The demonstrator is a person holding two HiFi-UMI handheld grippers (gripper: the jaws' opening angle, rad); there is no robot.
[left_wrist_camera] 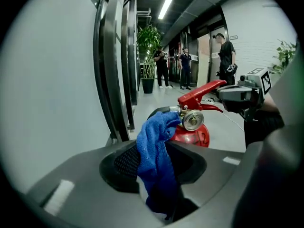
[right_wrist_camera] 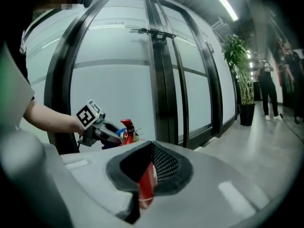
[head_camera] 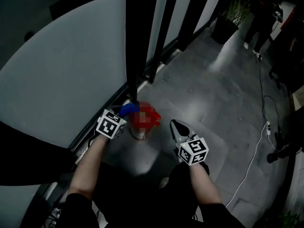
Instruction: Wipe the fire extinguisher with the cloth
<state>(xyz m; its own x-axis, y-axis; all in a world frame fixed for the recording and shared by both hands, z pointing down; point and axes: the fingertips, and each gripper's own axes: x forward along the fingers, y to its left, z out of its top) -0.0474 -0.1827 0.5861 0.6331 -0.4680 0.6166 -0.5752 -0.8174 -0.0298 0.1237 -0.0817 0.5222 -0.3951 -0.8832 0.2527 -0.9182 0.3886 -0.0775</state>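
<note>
A red fire extinguisher (head_camera: 146,121) stands on the grey floor at the foot of the glass wall, its top partly under a mosaic patch. In the left gripper view its red handle and gauge (left_wrist_camera: 194,120) show just past the jaws. My left gripper (head_camera: 122,115) (left_wrist_camera: 159,148) is shut on a blue cloth (left_wrist_camera: 156,160) (head_camera: 127,109), which touches the extinguisher's top on its left side. My right gripper (head_camera: 176,125) (right_wrist_camera: 151,151) is to the right of the extinguisher, apart from it, jaws together. A red strip shows in the slit between them; I cannot tell what it is.
Black door frames (head_camera: 137,42) and frosted glass rise right behind the extinguisher. A white cable (head_camera: 256,146) runs over the floor at the right. A potted plant (head_camera: 229,14) stands down the corridor, where several people (left_wrist_camera: 227,56) are standing. The person's dark legs fill the near floor.
</note>
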